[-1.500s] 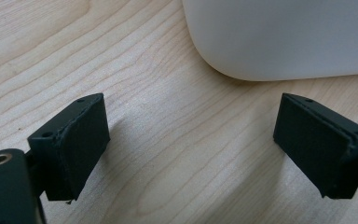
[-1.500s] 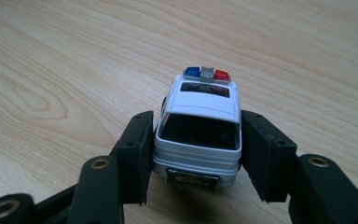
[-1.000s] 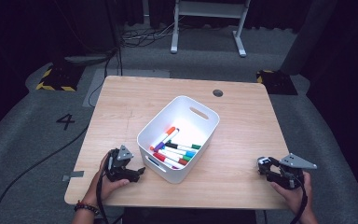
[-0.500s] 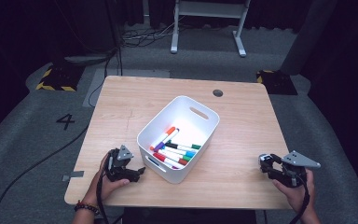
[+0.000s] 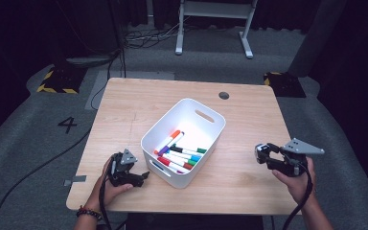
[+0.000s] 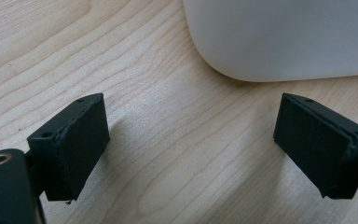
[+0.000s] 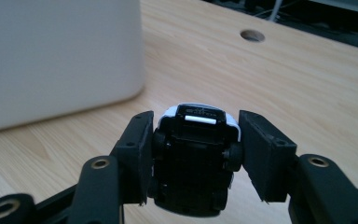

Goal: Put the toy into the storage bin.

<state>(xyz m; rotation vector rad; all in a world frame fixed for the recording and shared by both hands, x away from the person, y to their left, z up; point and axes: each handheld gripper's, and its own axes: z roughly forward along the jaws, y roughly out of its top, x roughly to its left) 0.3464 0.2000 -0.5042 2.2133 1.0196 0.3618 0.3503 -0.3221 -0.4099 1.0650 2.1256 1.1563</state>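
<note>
Right claw (image 7: 193, 154) pinches a small black-and-white toy car (image 7: 193, 163) between its pads, held just above the bench (image 5: 249, 110), right of the white bin (image 5: 184, 141) of markers (image 5: 177, 153); left claw (image 6: 191, 144) rests spread on the bench, bare wood between its pads, beside the bin's corner.

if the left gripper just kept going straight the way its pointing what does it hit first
Most likely the white bin. In the left gripper view, the left gripper has open, empty jaws low over the wooden table, and the bin's rounded corner lies just ahead, slightly to the right. Depth is hard to judge.
</note>
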